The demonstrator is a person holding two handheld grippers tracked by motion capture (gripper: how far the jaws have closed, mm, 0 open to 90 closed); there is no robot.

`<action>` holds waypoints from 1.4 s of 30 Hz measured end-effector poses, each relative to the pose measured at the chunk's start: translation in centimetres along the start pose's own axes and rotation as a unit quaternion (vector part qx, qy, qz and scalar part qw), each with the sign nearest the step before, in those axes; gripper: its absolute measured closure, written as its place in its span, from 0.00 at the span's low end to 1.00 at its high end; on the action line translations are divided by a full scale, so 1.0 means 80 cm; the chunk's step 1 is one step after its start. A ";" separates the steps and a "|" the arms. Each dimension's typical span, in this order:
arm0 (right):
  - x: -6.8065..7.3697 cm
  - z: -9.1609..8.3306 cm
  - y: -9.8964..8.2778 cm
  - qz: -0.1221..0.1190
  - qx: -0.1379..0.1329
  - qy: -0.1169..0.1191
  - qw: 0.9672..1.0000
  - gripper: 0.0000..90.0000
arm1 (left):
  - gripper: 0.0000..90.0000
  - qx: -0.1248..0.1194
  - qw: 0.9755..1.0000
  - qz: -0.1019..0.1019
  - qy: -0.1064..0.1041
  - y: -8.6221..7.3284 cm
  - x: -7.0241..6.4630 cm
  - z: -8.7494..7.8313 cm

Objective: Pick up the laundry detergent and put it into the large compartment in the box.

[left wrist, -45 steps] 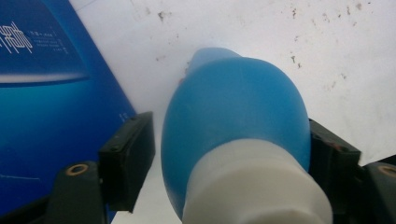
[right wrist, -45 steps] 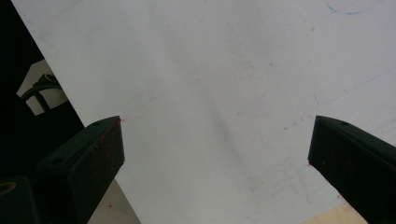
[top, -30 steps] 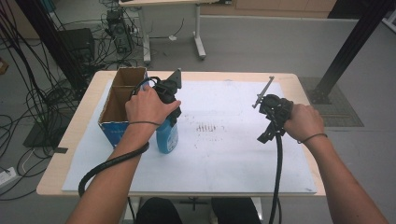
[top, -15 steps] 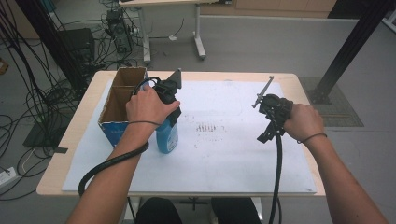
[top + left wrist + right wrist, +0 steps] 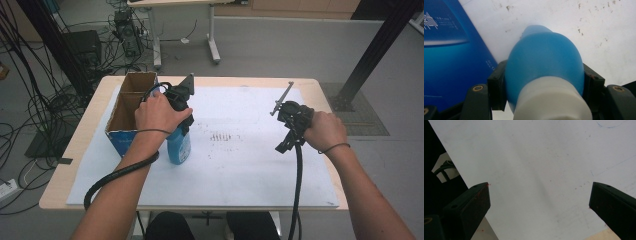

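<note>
A blue plastic bottle with a white neck stands upright on the white sheet, right beside the cardboard box. My left gripper comes down on it from above, under the person's left hand, and is shut on the bottle. In the left gripper view both black pads press the bottle at its shoulder, on either side of my left gripper. My right gripper hovers over the right part of the sheet, held in the right hand. It is open, and my right gripper has only bare paper between its jaws.
The open-topped cardboard box has blue printed sides and sits at the table's left. A white paper sheet with faint pencil marks covers the wooden table. Cables trail from both grippers toward the front edge.
</note>
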State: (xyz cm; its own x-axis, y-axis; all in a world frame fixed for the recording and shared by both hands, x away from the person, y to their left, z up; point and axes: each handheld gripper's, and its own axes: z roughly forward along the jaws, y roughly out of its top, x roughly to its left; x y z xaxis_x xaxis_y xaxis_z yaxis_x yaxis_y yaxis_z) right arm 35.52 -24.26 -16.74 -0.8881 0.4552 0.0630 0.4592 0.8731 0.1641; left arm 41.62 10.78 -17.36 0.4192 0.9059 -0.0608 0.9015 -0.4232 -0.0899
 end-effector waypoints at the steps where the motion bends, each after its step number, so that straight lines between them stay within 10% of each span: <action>1: 0.001 0.000 0.000 0.000 0.000 0.000 1.000 0.04 | 0.42 0.000 1.000 0.000 0.000 0.000 0.000 0.000; 42: 0.003 -0.002 0.002 0.002 0.001 -0.003 1.000 0.04 | 0.42 0.003 1.000 0.001 0.002 0.002 -0.001 0.000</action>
State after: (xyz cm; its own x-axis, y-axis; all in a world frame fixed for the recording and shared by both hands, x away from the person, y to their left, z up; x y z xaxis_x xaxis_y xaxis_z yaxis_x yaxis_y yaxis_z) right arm 35.40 -24.07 -16.56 -0.8866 0.4591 0.0567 0.4620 0.8720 0.1618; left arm 41.70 10.65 -17.35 0.4214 0.9051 -0.0570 0.9002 -0.4251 -0.0951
